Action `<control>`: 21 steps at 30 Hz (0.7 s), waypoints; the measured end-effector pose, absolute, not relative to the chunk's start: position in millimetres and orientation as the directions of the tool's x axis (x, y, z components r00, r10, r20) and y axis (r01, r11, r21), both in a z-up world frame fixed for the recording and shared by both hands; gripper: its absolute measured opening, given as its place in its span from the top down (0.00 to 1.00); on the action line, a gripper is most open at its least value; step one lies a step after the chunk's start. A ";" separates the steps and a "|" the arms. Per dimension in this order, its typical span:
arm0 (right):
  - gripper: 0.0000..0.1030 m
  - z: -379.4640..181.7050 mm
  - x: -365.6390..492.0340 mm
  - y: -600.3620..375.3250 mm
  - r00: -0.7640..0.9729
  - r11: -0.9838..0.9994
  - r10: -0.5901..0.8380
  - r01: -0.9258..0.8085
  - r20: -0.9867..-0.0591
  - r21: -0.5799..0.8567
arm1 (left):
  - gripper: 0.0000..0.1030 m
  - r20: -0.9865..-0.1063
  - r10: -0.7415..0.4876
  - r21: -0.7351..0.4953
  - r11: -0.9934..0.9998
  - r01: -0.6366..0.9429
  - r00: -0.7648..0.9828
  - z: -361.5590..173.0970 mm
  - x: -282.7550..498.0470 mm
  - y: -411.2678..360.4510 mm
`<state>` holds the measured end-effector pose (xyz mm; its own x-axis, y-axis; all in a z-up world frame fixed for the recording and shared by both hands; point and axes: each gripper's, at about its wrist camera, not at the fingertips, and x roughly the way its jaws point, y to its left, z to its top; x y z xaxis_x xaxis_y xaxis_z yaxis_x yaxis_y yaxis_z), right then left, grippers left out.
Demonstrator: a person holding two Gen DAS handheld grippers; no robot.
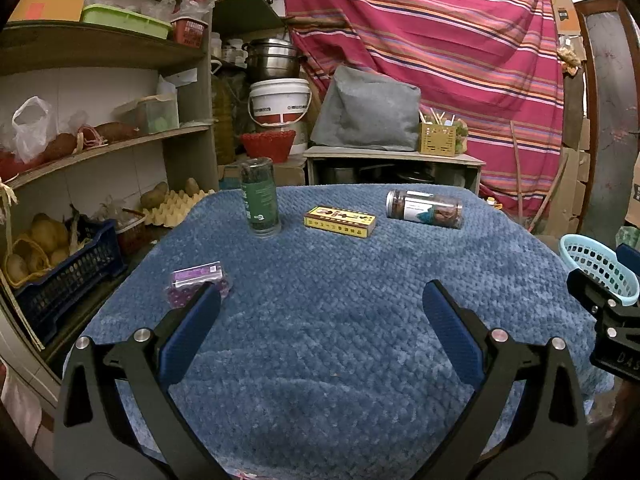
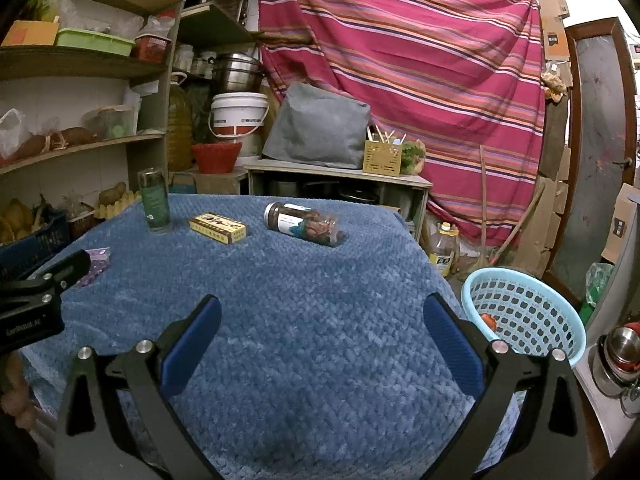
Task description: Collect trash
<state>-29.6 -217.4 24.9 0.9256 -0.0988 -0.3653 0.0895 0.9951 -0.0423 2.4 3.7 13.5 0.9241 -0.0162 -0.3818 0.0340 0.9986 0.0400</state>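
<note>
basket [image 2: 524, 312] beside table holds 1 orange item [image 2: 489, 321]; left tool [image 1: 320, 300] and right tool [image 2: 320, 304] wide open, empty.

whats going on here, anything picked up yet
Nothing is held yet. A person holds both grippers, left and right, over the blue-covered table, jaws open and empty. Four items remain on it: an upright green jar, a yellow box, a jar on its side and a purple packet. The blue basket sits beside the table to the right.
</note>
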 end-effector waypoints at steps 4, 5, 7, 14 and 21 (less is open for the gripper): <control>0.04 26.3 -29.5 -220.2 0.927 0.995 -0.097 0.091 -0.363 -0.034 | 0.05 -0.381 -0.016 0.039 0.999 0.034 0.924 13.6 2.6 3.6; 0.04 26.2 -29.2 -221.3 0.927 0.995 -0.096 0.090 -0.363 -0.033 | 0.05 -0.379 -0.015 0.041 0.999 0.033 0.925 14.0 2.0 3.2; 0.04 25.2 -30.2 -222.1 0.926 0.995 -0.095 0.089 -0.364 -0.033 | 0.05 -0.378 -0.014 0.041 0.999 0.032 0.926 13.9 2.6 3.9; 0.04 24.4 -29.5 -223.2 0.928 0.995 -0.095 0.086 -0.361 -0.040 | 0.05 -0.377 -0.016 0.034 0.999 0.031 0.926 14.9 2.7 5.0; 0.04 23.6 -29.0 -224.2 0.927 0.996 -0.094 0.085 -0.362 -0.040 | 0.05 -0.378 -0.014 0.036 0.999 0.029 0.926 14.8 2.8 5.3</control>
<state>-29.0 -224.2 23.6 0.9273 -0.0936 -0.3624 0.0850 0.9956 -0.0396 2.8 5.3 14.8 0.9259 -0.0135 -0.3775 0.0293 0.9989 0.0361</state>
